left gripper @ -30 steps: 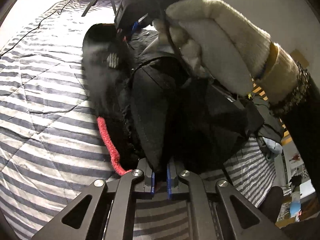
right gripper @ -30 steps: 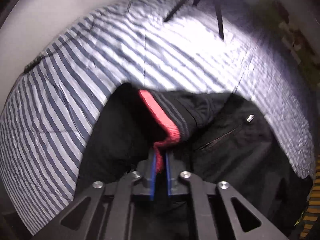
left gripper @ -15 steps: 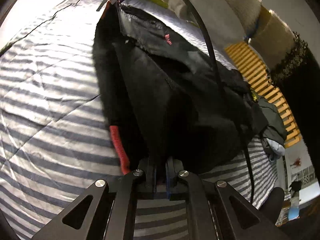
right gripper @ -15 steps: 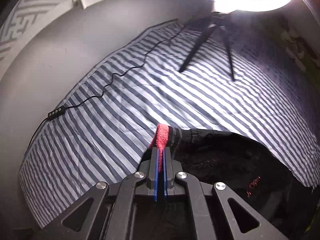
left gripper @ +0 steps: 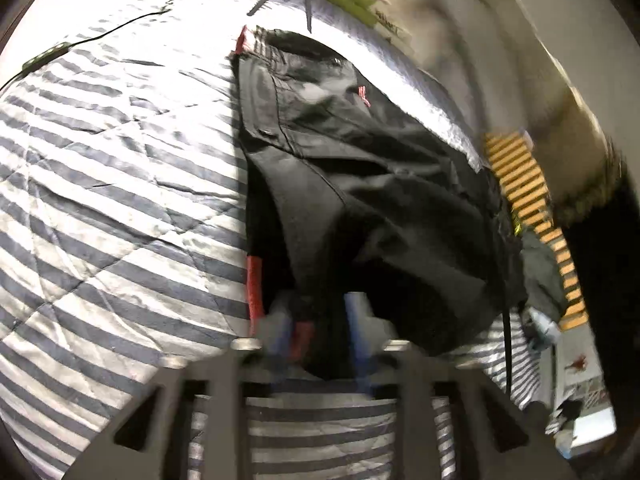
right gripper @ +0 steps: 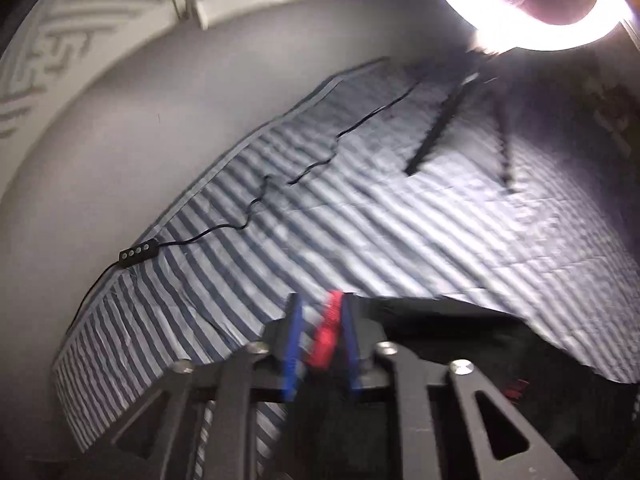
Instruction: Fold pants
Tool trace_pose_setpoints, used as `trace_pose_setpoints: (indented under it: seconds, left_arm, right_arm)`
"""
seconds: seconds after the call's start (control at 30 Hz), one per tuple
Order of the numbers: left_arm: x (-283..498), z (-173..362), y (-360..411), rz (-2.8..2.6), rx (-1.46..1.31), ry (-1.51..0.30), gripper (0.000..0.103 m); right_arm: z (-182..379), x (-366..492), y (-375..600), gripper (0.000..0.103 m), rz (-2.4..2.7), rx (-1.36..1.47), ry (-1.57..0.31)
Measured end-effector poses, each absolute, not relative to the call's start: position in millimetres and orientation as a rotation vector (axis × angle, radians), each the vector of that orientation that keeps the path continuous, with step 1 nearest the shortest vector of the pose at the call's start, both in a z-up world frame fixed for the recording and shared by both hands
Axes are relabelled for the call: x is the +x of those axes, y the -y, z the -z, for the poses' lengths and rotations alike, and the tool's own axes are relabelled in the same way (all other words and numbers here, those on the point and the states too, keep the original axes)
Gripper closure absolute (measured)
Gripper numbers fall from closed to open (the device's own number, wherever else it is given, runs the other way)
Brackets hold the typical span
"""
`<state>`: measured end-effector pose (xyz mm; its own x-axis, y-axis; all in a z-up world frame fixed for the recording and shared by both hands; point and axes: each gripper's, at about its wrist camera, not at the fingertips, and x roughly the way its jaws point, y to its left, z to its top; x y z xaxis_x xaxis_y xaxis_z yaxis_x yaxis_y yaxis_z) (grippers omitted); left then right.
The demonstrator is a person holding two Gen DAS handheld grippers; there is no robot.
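Black pants lie stretched lengthwise on the striped quilt. Their red-trimmed end is far off, and a red cuff is close to me. My left gripper is open, blurred, with dark cloth and a bit of red trim still lying between the parted blue fingers. In the right wrist view, my right gripper is open too. The red band lies loose in the gap by the right finger. The pants spread out to the right.
A ring light on a tripod stands at the far side of the quilt. Its cable and controller run along the edge by the grey wall. A person's pale sleeve, orange slats and a clothes pile are at right.
Both grippers have gone from shut on the pants to open. The pants have been drawn out and now lie flatter and longer on the quilt. The right hand has moved away toward the far end.
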<state>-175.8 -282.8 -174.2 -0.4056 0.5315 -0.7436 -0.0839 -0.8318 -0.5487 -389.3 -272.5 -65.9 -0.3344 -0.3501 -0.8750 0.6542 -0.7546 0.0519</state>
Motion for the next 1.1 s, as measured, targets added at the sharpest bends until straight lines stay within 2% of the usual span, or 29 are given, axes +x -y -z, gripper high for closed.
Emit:
trace_pose_setpoints:
  seconds: [0.03,0.07,0.1,0.17,0.27,0.37,0.43,0.47,0.5,0.6,0.63,0.73,0.8,0.83,0.9,0.97,1.03,1.1]
  left_arm:
    - [-175,170,294,-2.282,-1.418,0.616,0.038]
    - [-172,169,296,-2.295,-1.41,0.602,0.036]
    - [-170,169,298,-2.305,-1.408,0.599,0.036]
    - [-169,177,307,-2.279,-1.433,0.622,0.036]
    - [-171,186,301,-2.241,-1.475,0.627,0.036]
    - [-174,188,287,-2.263,-1.479,0.537,0.038]
    - [-174,188,282,-2.271,-1.473,0.536,0.045]
    - [-175,190,281,-2.291,-1.487,0.533,0.06]
    - [-176,192,280,-2.311,-1.509,0.511,0.068]
    - [-177,190,284,-2.323,-1.525,0.52,0.08]
    - [-176,189,288,-2.322,-1.519,0.542,0.087]
    - [-174,185,296,-2.308,-1.504,0.608,0.09]
    - [-172,186,297,-2.31,-1.51,0.631,0.09]
    - [-170,186,296,-2.318,-1.513,0.629,0.09]
    - [-166,184,292,-2.309,-1.527,0.617,0.077]
    - [-161,181,288,-2.281,-1.507,0.65,0.032]
    - [-155,178,284,-2.304,-1.482,0.666,0.018]
    - [-157,182,276,-2.295,-1.498,0.675,0.014]
  right_arm:
    - [58,-386,259,0.08,2.127,1.263,-0.405]
    - [48,-381,235,0.075,2.13,1.261,-0.364]
    - [41,-374,210,0.068,2.12,1.268,-0.315]
    - [34,-346,152,0.064,2.102,1.263,-0.29]
    - [49,-285,82,0.064,2.076,1.281,-0.376]
    - [76,-223,30,0.064,2.017,1.338,-0.357]
    - [96,-183,2,0.064,2.019,1.358,-0.377]
    - [104,-167,-12,0.064,2.043,1.361,-0.381]
    - [112,-153,-32,0.063,2.075,1.371,-0.365]
    - [128,-133,-87,0.06,2.195,1.452,-0.253]
    - [133,-128,-110,0.059,2.235,1.482,-0.198]
    - [145,-126,-165,0.054,2.29,1.578,0.031]
    - [151,-127,-192,0.045,2.357,1.594,0.15]
    - [153,-128,-201,0.043,2.398,1.592,0.171]
    - [161,-129,-220,0.042,2.465,1.615,0.228]
    - [172,-133,-239,0.042,2.46,1.657,0.398]
    - [179,-137,-249,0.041,2.426,1.65,0.553]
    - [178,-141,-247,0.041,2.461,1.601,0.578]
